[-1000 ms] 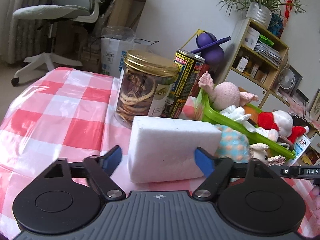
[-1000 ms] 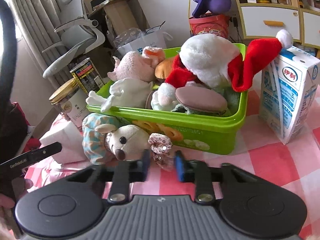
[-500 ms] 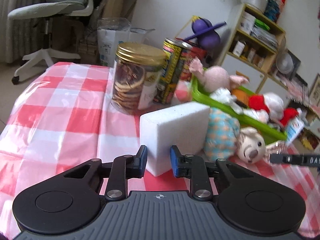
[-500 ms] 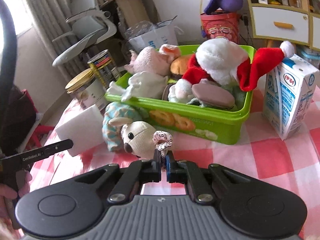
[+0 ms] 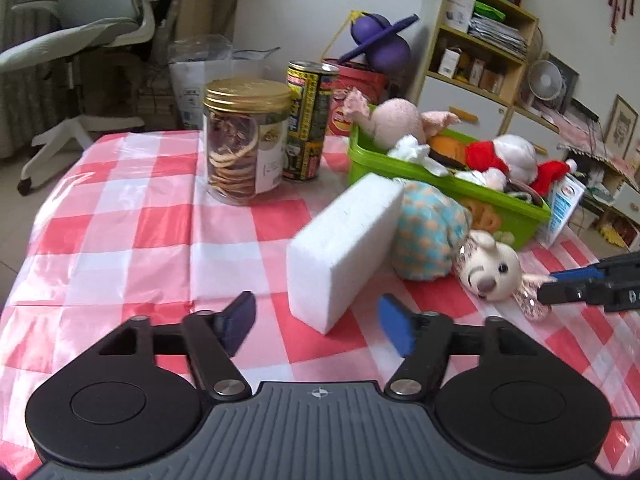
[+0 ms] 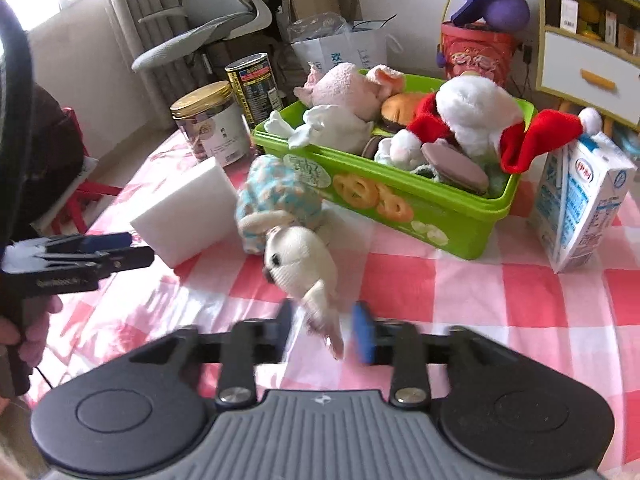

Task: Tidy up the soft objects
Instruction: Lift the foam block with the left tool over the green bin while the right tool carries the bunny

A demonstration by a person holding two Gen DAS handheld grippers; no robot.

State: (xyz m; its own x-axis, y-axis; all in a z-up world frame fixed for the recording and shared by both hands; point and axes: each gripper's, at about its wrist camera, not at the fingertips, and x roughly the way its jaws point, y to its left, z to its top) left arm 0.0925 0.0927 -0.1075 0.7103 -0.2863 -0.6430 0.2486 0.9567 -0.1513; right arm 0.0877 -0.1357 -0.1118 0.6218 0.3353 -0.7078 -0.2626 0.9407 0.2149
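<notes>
Mouse toy: a cream plush mouse (image 6: 298, 262) in a teal-and-orange patterned dress lies on its side on the checked tablecloth (image 6: 500, 300), just in front of the green bin, its head toward the right wrist camera
Mouse ear: one long pale ear (image 6: 326, 320) reaches down between the right gripper's fingers; blur hides whether either pad touches it
White sponge block: a white foam block (image 5: 344, 246) stands on the cloth, leaning against the mouse's dressed body
Green bin: a lime plastic bin (image 6: 404, 204) with biscuit pictures on its wall, heaped with soft toys: a pink plush (image 6: 346, 86), a white cloth toy (image 6: 332, 130) and a white plush in a red Santa outfit (image 6: 472, 116)
Right gripper: the right gripper (image 6: 326, 330) sits low over the cloth, its blue-padded fingers parted on either side of the ear, not pressed together
Left gripper: the left gripper (image 5: 318, 322) is spread wide just short of the foam block, near the block's closest corner, holding nothing
Milk carton: a blue-and-white carton (image 6: 580, 204) stands upright just to the right of the bin
Jar: a clear jar with a gold lid (image 5: 242, 144) holding dried slices, left of the bin
Can: a tall black-and-yellow can (image 5: 306, 126) just beside the jar
Beyond the table: an office chair (image 5: 76, 36) and a wooden shelf unit (image 5: 476, 56)
</notes>
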